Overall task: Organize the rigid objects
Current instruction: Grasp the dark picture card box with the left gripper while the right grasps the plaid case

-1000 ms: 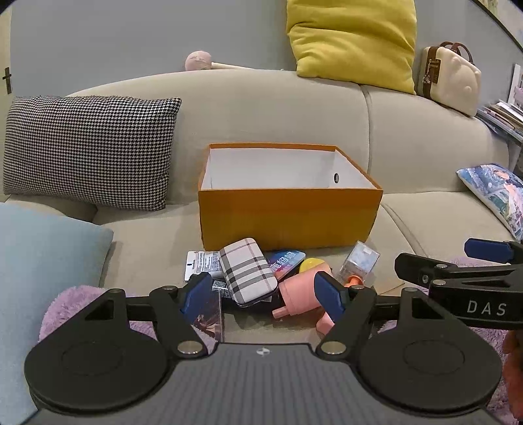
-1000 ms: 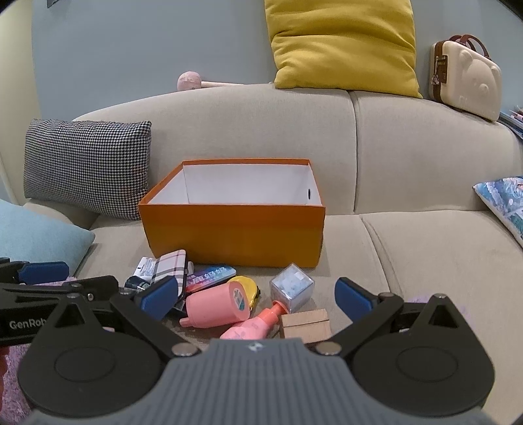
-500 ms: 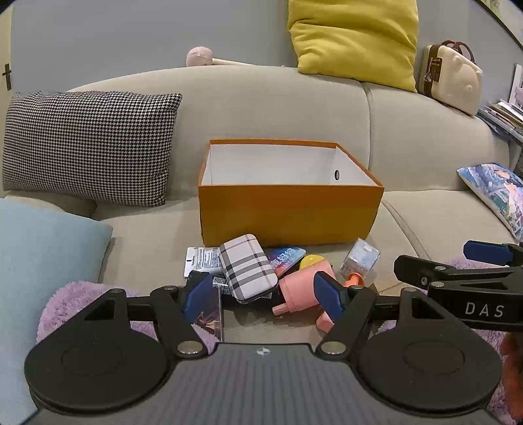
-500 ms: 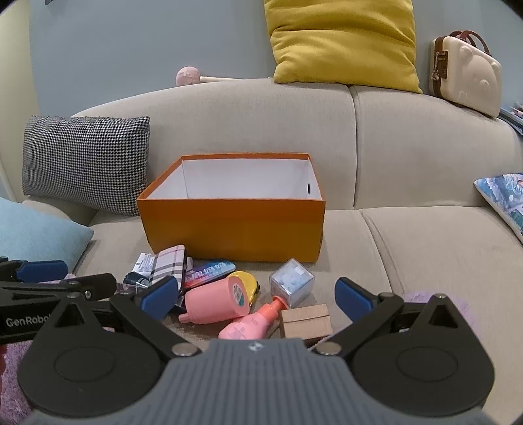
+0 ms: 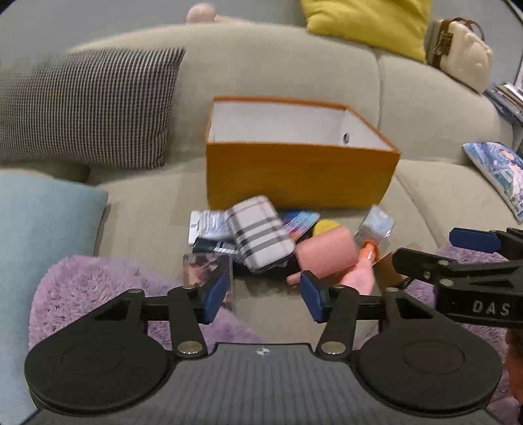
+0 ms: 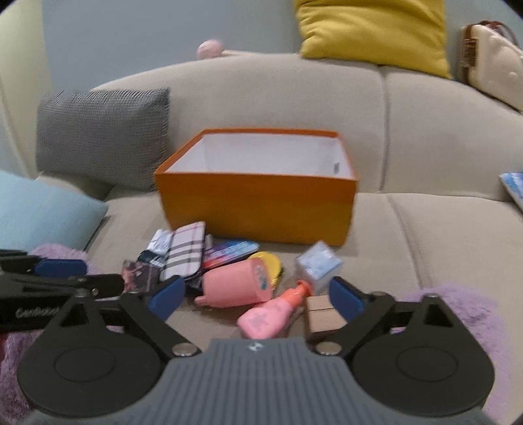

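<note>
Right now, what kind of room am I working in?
Most likely a home living room. The work surface is a beige sofa, with a yellow throw pillow and a houndstooth cushion on it. The orange box sits on the seat, small items scattered in front.

Box (image 6: pixel 258 209): on the sofa (image 6: pixel 425 229) seat, near its backrest.
Pile: just before the box, toward the seat's front edge.
Case (image 6: pixel 184 258): left in the pile, atop packets.
Cube (image 6: pixel 318 266): right in the pile.
Bottle (image 6: pixel 271 315): before the cube, lying flat.
Carton (image 6: pixel 322 312): right of the bottle.
Cushion (image 5: pixel 85 104): left of the box, against the backrest.
</note>
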A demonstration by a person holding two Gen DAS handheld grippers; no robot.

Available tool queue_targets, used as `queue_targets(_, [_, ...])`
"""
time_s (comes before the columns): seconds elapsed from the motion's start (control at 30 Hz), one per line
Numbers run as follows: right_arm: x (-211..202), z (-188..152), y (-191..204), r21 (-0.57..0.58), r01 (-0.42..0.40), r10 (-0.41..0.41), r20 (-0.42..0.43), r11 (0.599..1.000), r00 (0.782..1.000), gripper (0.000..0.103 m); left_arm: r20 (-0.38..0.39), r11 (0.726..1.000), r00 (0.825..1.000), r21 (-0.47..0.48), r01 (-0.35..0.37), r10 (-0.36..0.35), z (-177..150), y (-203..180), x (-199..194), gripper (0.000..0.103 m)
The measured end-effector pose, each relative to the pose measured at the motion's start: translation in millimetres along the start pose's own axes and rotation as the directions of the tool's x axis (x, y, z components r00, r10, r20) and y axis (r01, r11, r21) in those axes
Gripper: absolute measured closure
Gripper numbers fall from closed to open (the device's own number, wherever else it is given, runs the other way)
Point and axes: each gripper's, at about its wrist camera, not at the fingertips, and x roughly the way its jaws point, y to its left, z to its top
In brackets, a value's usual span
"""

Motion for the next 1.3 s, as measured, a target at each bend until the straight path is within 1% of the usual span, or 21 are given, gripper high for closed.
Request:
queue_targets(0.07, [10, 1, 3, -0.014, -0.030, 0.029, -0.030, 0.999, 0.999, 0.025, -0.043, 1.000, 0.999, -0.020, -0.003, 0.002, 5, 11, 11, 0.043])
queue_targets(0.17, [27, 5, 9, -0.033, -0.061, 0.058, -0.065, 0.998, 0.996, 0.029, -0.108, 0.999, 0.993, -0.014, -0.046, 0.044, 14, 24, 30, 0.043])
queue_targets(0.23, [40, 10, 13, -0.045, -0.075, 0.071, -0.080, 0.996, 0.994, 0.030, -0.148, 0.998, 0.987, -0.008, -0.057, 0.055, 21, 31, 42, 0.043])
queue_targets(0.27, [46, 13, 15, -0.052, -0.080, 0.076, -0.086, 0.995, 0.993, 0.030, -0.173, 0.999, 0.984, -0.010, -0.051, 0.049, 24, 35, 49, 0.043])
queue_targets(0.33, [59, 21, 18, -0.066, -0.093, 0.086, -0.100, 0.994, 0.991, 0.030, -0.234, 1.000, 0.972, -0.018, -0.023, 0.019, 31, 46, 65, 0.041])
queue_targets(0.4, [73, 30, 21, -0.081, -0.104, 0.095, -0.111, 0.991, 0.989, 0.030, -0.306, 0.999, 0.952, -0.035, -0.001, -0.010, 37, 54, 84, 0.038])
queue_targets(0.47, [87, 40, 23, -0.091, -0.115, 0.104, -0.120, 0.989, 0.987, 0.030, -0.348, 0.999, 0.937, -0.047, 0.016, -0.031, 40, 60, 97, 0.038])
queue_targets(0.53, [99, 48, 25, -0.087, -0.130, 0.118, -0.130, 0.988, 0.984, 0.030, -0.383, 0.999, 0.923, -0.042, 0.025, -0.039, 44, 64, 109, 0.033])
queue_targets(0.57, [108, 53, 26, -0.081, -0.139, 0.127, -0.141, 0.987, 0.982, 0.030, -0.394, 0.999, 0.918, -0.035, 0.029, -0.041, 45, 64, 114, 0.031])
queue_targets(0.6, [114, 55, 27, -0.072, -0.147, 0.135, -0.151, 0.987, 0.979, 0.030, -0.406, 0.999, 0.913, -0.030, 0.041, -0.049, 46, 65, 119, 0.025])
queue_targets(0.63, [121, 58, 27, -0.060, -0.155, 0.143, -0.163, 0.986, 0.976, 0.030, -0.417, 0.998, 0.907, -0.027, 0.049, -0.056, 46, 65, 124, 0.022])
queue_targets(0.7, [134, 62, 28, -0.040, -0.167, 0.157, -0.184, 0.985, 0.970, 0.030, -0.428, 0.998, 0.902, -0.021, 0.055, -0.059, 46, 65, 132, 0.019])
queue_targets(0.93, [174, 70, 33, 0.000, -0.216, 0.209, -0.263, 0.976, 0.942, 0.032, -0.457, 0.998, 0.888, -0.006, 0.057, -0.054, 41, 67, 150, 0.017])
queue_targets(1.07, [193, 69, 33, 0.033, -0.236, 0.234, -0.319, 0.971, 0.918, 0.035, -0.469, 0.998, 0.882, -0.017, 0.053, -0.055, 40, 69, 160, 0.019])
queue_targets(1.1, [197, 68, 33, 0.043, -0.240, 0.241, -0.333, 0.970, 0.912, 0.036, -0.471, 0.998, 0.880, -0.019, 0.052, -0.055, 40, 70, 163, 0.022])
queue_targets(1.13, [201, 67, 33, 0.051, -0.242, 0.245, -0.346, 0.969, 0.906, 0.036, -0.472, 0.998, 0.880, -0.023, 0.050, -0.055, 40, 71, 165, 0.027])
queue_targets(1.17, [205, 65, 34, 0.059, -0.246, 0.251, -0.358, 0.967, 0.899, 0.037, -0.472, 0.999, 0.880, -0.028, 0.045, -0.053, 40, 73, 166, 0.027])
queue_targets(1.27, [208, 65, 36, 0.058, -0.254, 0.258, -0.348, 0.965, 0.901, 0.037, -0.460, 0.998, 0.885, -0.043, 0.053, -0.067, 41, 75, 166, 0.030])
queue_targets(1.3, [209, 65, 37, 0.057, -0.257, 0.260, -0.346, 0.965, 0.902, 0.037, -0.454, 0.997, 0.888, -0.046, 0.056, -0.071, 41, 76, 165, 0.033])
